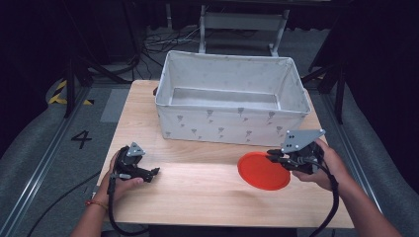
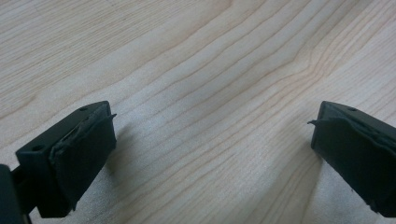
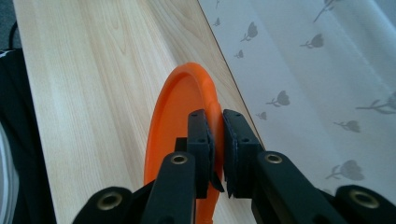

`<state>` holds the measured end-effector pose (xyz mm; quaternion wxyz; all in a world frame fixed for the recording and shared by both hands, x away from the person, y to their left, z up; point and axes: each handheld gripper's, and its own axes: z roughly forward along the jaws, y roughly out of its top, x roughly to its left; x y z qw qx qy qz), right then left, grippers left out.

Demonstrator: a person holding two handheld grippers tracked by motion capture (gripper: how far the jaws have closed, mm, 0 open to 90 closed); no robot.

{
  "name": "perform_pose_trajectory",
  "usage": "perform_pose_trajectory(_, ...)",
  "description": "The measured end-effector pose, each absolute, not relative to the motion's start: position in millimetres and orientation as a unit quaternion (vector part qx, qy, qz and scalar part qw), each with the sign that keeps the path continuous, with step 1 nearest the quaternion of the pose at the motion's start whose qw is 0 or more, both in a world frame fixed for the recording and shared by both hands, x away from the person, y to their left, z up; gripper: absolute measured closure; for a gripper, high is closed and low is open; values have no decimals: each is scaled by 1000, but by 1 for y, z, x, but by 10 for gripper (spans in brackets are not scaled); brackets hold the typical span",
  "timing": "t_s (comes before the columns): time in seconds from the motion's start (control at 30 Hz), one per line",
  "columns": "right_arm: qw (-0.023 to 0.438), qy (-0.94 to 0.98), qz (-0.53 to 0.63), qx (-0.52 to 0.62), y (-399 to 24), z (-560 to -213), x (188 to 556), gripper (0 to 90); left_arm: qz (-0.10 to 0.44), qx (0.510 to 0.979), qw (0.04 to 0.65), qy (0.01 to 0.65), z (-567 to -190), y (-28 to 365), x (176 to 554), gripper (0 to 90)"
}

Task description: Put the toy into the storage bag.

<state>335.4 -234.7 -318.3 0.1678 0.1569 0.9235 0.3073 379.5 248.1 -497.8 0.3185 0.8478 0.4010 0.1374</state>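
A light wooden table (image 1: 197, 187) carries a white fabric bin (image 1: 230, 121) (printed with small grey flowers) along its far half. Just in front of the bin, an orange plate (image 1: 262, 173) lies near the table's right side. The right gripper (image 1: 274, 158) pinches the plate's rim between nearly closed jaws, while the left gripper (image 1: 154, 172) rests wide open over bare wood.

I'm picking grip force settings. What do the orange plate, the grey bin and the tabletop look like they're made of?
Orange plate: probably moulded plastic, uniform colour, thin raised rim, slight sheen. The right gripper is shut on its rim.
Grey bin: looks like fabric, soft matte walls with a small printed motif and slightly sagging sides.
Tabletop: light wood or wood-look laminate, visible grain lines, smooth matte finish.
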Motion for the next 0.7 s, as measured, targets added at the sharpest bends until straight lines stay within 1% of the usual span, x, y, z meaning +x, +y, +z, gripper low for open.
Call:
perform_pose_trajectory(0.2,155,940,276,127,-238,-294,341,824,139,848,317,401,-498,248,379,2)
perform_pose_trajectory(0.43,143,955,240,104,-235,-274,347,824,138,848,317,402,-498,248,379,2)
perform_pose_trajectory(0.6,143,957,230,100,-234,-260,347,824,138,848,318,402,-498,248,379,2)
perform_pose_trajectory(0.7,155,960,213,91,-233,-251,347,824,138,848,317,402,-498,248,379,2)
